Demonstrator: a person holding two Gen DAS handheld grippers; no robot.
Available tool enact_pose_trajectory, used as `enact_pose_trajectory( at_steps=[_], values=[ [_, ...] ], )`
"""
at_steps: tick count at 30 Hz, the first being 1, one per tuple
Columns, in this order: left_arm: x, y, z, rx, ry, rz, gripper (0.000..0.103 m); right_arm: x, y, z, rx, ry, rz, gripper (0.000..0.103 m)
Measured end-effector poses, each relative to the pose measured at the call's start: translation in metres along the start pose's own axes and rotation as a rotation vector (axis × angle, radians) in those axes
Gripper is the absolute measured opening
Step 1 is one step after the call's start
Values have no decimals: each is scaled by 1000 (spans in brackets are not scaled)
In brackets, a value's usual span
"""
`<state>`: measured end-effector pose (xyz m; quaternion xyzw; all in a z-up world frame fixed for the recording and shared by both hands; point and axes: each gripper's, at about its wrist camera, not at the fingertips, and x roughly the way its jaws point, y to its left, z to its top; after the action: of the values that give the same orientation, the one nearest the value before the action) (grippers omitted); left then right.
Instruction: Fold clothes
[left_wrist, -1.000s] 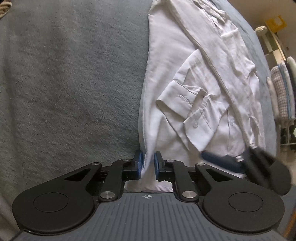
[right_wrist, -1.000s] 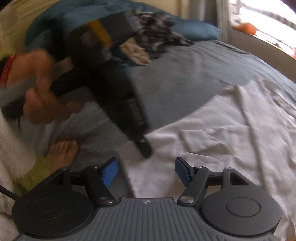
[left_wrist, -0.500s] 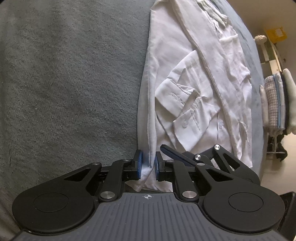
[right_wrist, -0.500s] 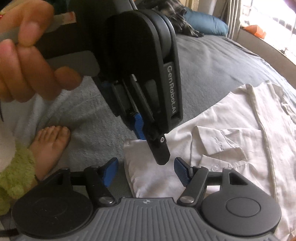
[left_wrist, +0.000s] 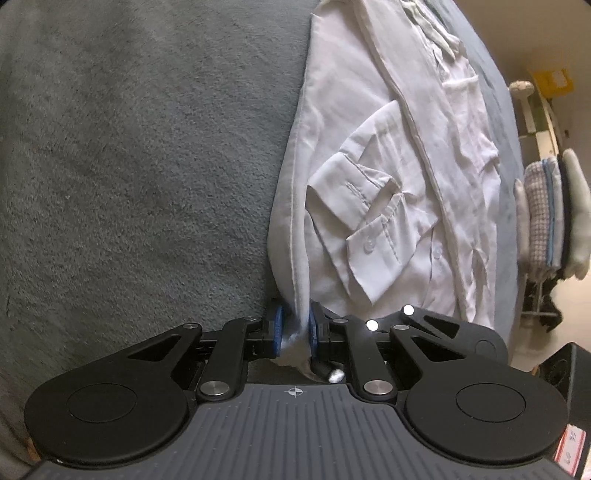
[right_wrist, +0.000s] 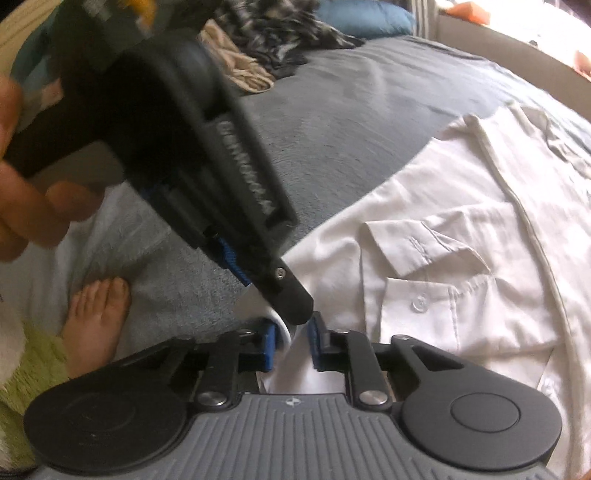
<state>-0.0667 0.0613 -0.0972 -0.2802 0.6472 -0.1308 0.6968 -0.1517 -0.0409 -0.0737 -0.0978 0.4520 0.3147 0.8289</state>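
Note:
A white button-up shirt (left_wrist: 388, 184) lies flat on a grey blanket, its two cuffed sleeves folded across the front. My left gripper (left_wrist: 295, 328) is shut on the shirt's near hem corner, and cloth bunches between its blue pads. In the right wrist view my right gripper (right_wrist: 291, 345) is shut on the same corner of the shirt (right_wrist: 461, 277), right under the left gripper's black tip (right_wrist: 291, 302). The right gripper's linkage (left_wrist: 436, 325) shows just beside the left one. A person's hand (right_wrist: 22, 206) holds the left gripper.
The grey blanket (left_wrist: 129, 166) spreads wide to the shirt's left. A stack of folded clothes (left_wrist: 546, 218) sits on a rack off the bed's right side. A loose clothes pile (right_wrist: 266, 33) lies at the far end. A bare foot (right_wrist: 96, 317) rests near the edge.
My right gripper went from wide open to shut on the shirt's corner, close beside the left gripper. The left gripper kept its hold and the hem lifted slightly.

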Motion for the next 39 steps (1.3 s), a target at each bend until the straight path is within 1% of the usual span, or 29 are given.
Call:
enact_pose_trajectory(
  at_steps=[2, 3, 4, 5, 6, 9, 11, 13, 15, 18, 20, 24, 28, 36, 39],
  values=[
    [-1, 5, 2, -29, -9, -11, 14, -1, -6, -1, 38, 0, 14, 8],
    [-2, 6, 2, -31, -17, -12, 14, -2, -8, -1, 49, -3, 19, 3],
    [-3, 6, 3, -30, -23, -15, 14, -3, -9, -1, 60, -5, 24, 3],
    [-4, 7, 3, -33, -28, -20, 17, -4, -11, -1, 69, -8, 28, 3],
    [-5, 8, 4, -41, -35, -33, 23, -5, -11, -1, 67, -12, 29, 2],
    [-6, 13, 8, -78, -57, -100, 34, -7, -11, -2, 63, -24, 32, 2],
    [-5, 17, 13, -99, -64, -142, 37, -9, -12, -1, 62, -33, 33, 2],
    [-4, 19, 17, -102, -71, -160, 38, -11, -14, 0, 62, -43, 33, 1],
    [0, 19, 22, -102, -71, -180, 42, -13, -15, 1, 62, -52, 33, 1],
    [8, 18, 30, -102, -56, -217, 49, -14, -15, 1, 56, -67, 32, 1],
    [10, 19, 34, -115, -46, -243, 52, -15, -15, 1, 48, -78, 30, 1],
    [12, 19, 41, -125, -31, -267, 52, -20, -16, 2, 35, -100, 34, 1],
    [14, 20, 44, -130, -21, -277, 52, -28, -17, 3, 24, -120, 55, 1],
    [18, 24, 54, -160, -16, -319, 53, -29, -20, 5, 32, -131, 81, 1],
    [21, 21, 57, -148, -13, -325, 53, -32, -22, 2, 42, -139, 91, 1]
  ],
)
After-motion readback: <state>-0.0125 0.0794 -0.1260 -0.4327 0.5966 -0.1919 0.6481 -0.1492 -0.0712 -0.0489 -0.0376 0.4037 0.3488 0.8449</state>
